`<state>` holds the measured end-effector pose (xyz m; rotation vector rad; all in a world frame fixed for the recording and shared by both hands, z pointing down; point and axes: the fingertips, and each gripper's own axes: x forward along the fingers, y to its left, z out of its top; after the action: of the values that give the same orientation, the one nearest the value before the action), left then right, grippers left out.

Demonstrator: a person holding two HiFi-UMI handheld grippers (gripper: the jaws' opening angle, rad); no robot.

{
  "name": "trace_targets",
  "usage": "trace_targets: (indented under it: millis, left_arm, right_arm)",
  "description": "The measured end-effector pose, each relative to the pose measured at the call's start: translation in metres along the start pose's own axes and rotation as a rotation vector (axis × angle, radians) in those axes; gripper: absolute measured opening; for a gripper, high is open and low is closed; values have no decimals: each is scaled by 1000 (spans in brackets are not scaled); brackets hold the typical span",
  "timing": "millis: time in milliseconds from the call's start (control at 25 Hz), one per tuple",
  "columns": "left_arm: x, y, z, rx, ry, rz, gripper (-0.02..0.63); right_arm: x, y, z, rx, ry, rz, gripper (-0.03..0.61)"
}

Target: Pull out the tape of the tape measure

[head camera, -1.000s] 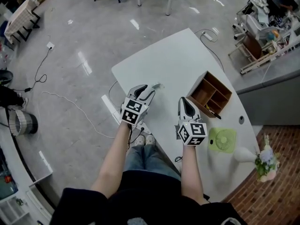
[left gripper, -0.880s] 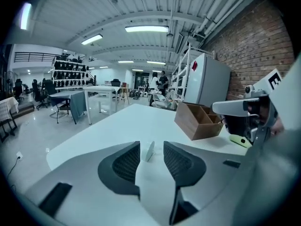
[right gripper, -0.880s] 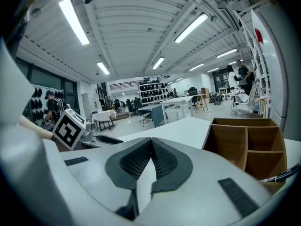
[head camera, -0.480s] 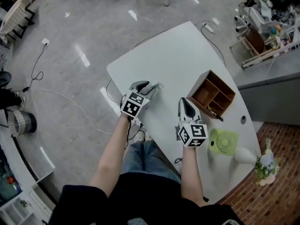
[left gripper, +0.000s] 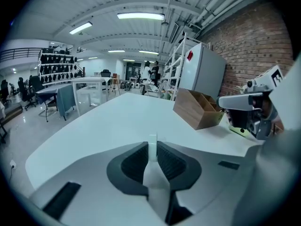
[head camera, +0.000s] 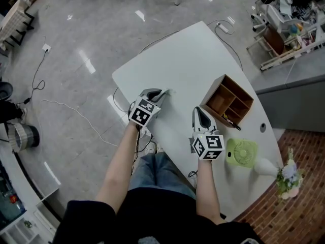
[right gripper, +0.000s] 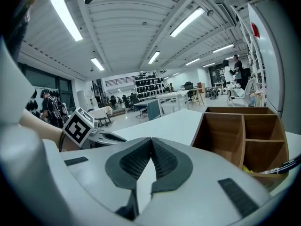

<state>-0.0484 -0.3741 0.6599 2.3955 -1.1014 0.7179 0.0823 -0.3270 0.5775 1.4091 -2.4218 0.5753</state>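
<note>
Grey left gripper (head camera: 161,93), right gripper (head camera: 199,111), black ribbed pads (left gripper: 175,161), marker cubes (head camera: 142,113), dark top (head camera: 152,213), jeans (head camera: 161,170)

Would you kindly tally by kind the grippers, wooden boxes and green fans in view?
Grippers: 2 (the left gripper, its jaws just closed further on a white strip; the right gripper)
Wooden box: 1
Green fan: 1
Total: 4

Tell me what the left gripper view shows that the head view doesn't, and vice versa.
Left gripper view only: the left gripper, whose jaws have just been closing, pinches a thin pale strip between its pads. Head view only: that gripper's marker cube and the flowers at the table's corner. Both: the white table, the wooden organiser and the shut right gripper.
</note>
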Motion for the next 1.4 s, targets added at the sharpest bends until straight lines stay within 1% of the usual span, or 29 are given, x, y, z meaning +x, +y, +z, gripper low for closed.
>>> trace_targets:
  millis: [280, 600, 800, 880, 1040, 1360, 1400]
  left_arm:
    - [-16, -22, 15, 40, -61, -55, 69]
    - [-53, -63, 47, 129, -150, -131, 69]
    - [-80, -94, 62, 198, -205, -186, 69]
    - [-90, -103, 66, 215, -224, -203, 69]
    - [-104, -120, 68, 246, -244, -236, 69]
    - [-124, -144, 65, 280, -252, -287, 69]
    - [-125, -146, 64, 285, -250, -293, 69]
  right_arm:
    - [-3, 7, 3, -10, -8, 11, 3]
    - [-14, 23, 13, -28, -29, 40, 3]
    - [-20, 42, 8, -37, -2, 104, 6]
    - [-23, 51, 4, -38, 14, 139, 31]
    - [-29, 65, -3, -67, 45, 186, 58]
    - [-46, 71, -4, -115, 25, 170, 57]
    - [-48, 72, -4, -127, 22, 170, 46]
